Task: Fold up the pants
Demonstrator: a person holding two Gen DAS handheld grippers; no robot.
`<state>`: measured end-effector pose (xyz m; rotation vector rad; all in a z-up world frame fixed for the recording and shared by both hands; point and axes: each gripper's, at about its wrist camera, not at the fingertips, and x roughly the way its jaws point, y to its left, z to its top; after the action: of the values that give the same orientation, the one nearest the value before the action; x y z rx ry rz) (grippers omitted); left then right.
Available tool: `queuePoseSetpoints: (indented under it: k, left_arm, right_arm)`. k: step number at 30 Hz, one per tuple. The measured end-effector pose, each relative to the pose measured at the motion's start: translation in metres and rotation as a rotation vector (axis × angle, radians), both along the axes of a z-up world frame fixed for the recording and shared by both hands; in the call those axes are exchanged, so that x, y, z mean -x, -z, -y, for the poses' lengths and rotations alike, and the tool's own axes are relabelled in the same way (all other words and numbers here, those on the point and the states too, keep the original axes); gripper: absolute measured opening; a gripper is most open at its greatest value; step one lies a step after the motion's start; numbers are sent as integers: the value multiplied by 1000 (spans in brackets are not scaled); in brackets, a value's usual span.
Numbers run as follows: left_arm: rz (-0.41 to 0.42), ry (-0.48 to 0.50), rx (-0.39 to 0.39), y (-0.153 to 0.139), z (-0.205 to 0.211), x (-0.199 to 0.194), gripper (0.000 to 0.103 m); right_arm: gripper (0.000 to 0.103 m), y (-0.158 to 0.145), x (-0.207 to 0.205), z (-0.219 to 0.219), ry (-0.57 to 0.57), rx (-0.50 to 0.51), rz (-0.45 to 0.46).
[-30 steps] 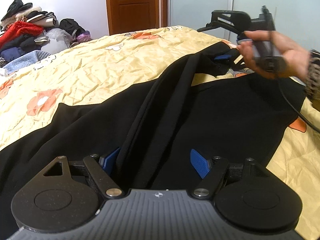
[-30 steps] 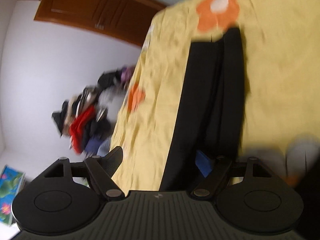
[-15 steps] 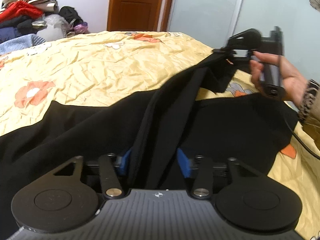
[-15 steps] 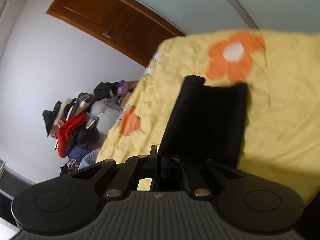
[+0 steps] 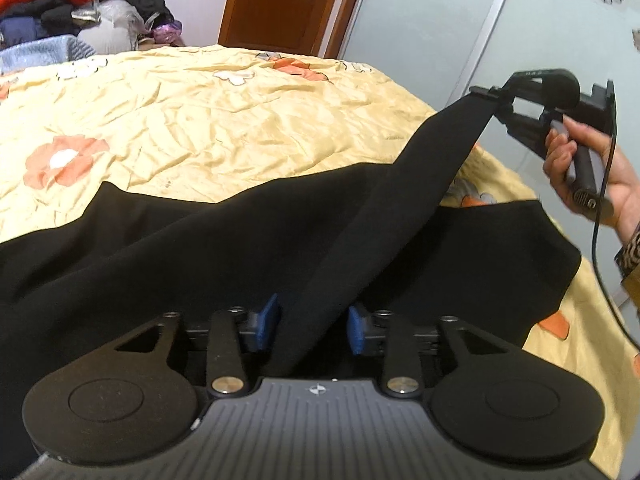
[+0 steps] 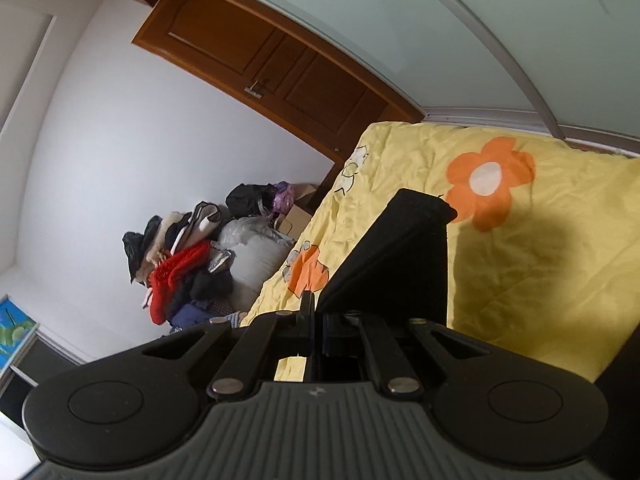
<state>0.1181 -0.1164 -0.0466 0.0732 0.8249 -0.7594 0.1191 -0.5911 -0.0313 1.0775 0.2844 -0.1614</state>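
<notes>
Black pants lie spread on a yellow flowered bedspread. A strip of the pants runs taut from between my left gripper's blue pads up to the right gripper, held in a hand at the right. My left gripper has its jaws closed in around the fabric fold. In the right wrist view my right gripper is shut on the pants' edge, lifted above the bed.
A pile of clothes and bags sits on the floor by the white wall, also in the right wrist view. A wooden door and a glass wardrobe front stand behind the bed.
My left gripper's jaws closed in on the fabric fold. My right gripper shut on the pants edge and lifted it up and to the right, pulling the strip taut.
</notes>
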Motion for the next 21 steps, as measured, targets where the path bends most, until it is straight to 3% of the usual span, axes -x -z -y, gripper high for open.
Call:
queuePoseSetpoints:
  k: [2,6,9,10,14,16,19,21]
  left_arm:
    - [15,10,-20,-1,3,3,52]
    - [74,-6,-34,-5,7,7,52]
    - [53,-6,12,-8,2,4,13]
    - [47,-10,34,-10,-1,4,10]
    - [98,-47,110,-24,-9,3,7]
    - [128,-43,161,-36,-16,7,7]
    - [159,38,123,-45,-17,21,7]
    - [125,90,89,-37,-14,31,7]
  right_arm:
    - [4,0,2,1,2,-11,8]
    - [4,-5,6,1,-5,-12,35]
    - [4,-11,7,1,-14,-6,49]
    - [4,-12,8,2,-14,-5,49]
    - [4,-19,7,6,-16,-33,75]
    - [4,-28,14,7,-24,-32,155]
    - [4,-39,44,6,-36,32,249]
    - [4,-32,73,10,-11,52,211]
